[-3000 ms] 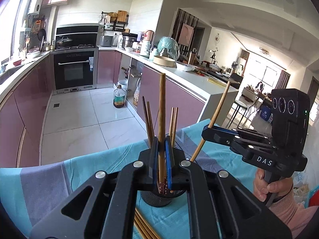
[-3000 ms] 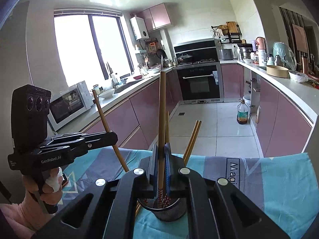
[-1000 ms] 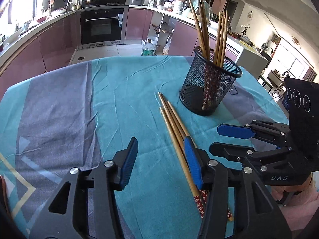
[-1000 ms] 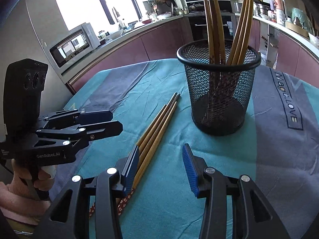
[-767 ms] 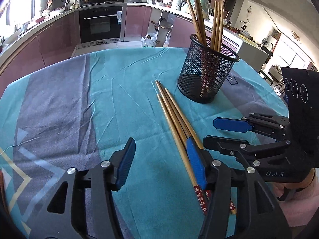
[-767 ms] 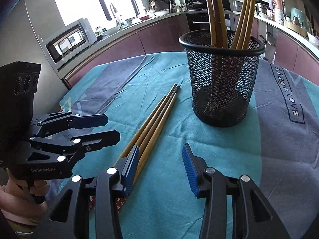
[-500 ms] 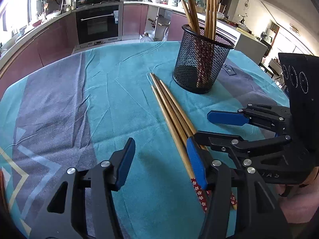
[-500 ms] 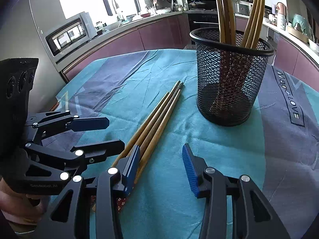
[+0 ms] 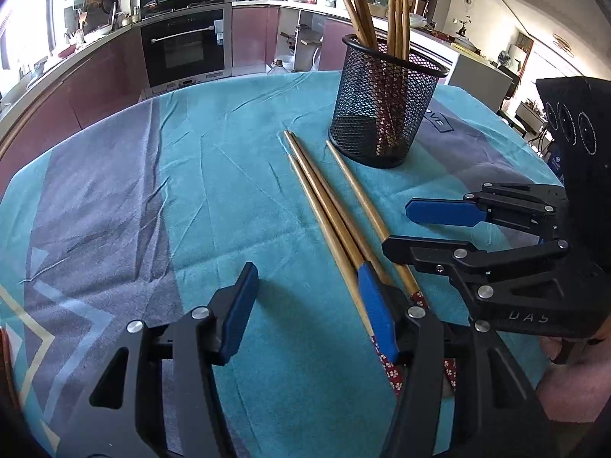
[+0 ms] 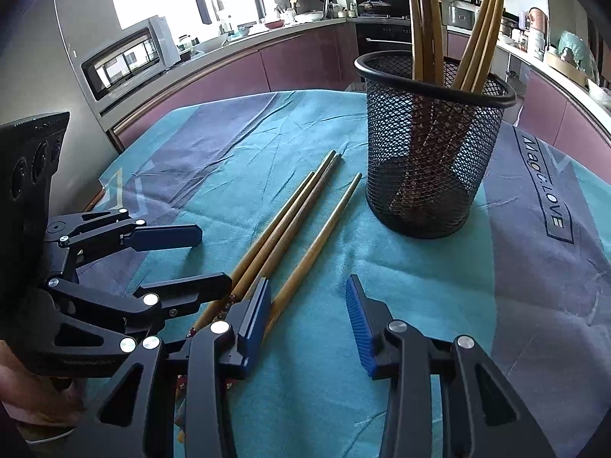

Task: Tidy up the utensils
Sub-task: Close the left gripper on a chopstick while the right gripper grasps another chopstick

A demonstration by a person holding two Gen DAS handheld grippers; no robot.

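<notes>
Left gripper [image 9: 309, 301]: standing open with nothing between the blue pads, hovering low in the foreground over the teal cloth; its jaws have just been widening, and its right-hand pad [image 9: 376, 303] is lying over the nearest stick of the loose group.
Right gripper [image 10: 305, 320]: also standing open and holding nothing, its jaws narrowing slightly; its left-hand pad [image 10: 254, 318] is sitting just beside the single stick.
Hands: a person's hand [image 10: 36, 400] is gripping the left tool's handle at the lower left of the right wrist view.
Loose chopsticks [image 9: 328, 213]: three wooden sticks are lying on the cloth at centre frame, two touching side by side, the third [image 10: 317, 244] slightly apart; their patterned red ends are pointing toward the grippers.
Mesh holder [image 9: 385, 114]: a black wire cup is standing upright at the upper right of centre, with several chopsticks [image 10: 427, 23] leaning inside it.
Tablecloth [image 9: 152, 198]: teal and grey, wrinkled, covering the table.
Background: an oven [image 9: 185, 47] and purple cabinets are lining the upper frame.
</notes>
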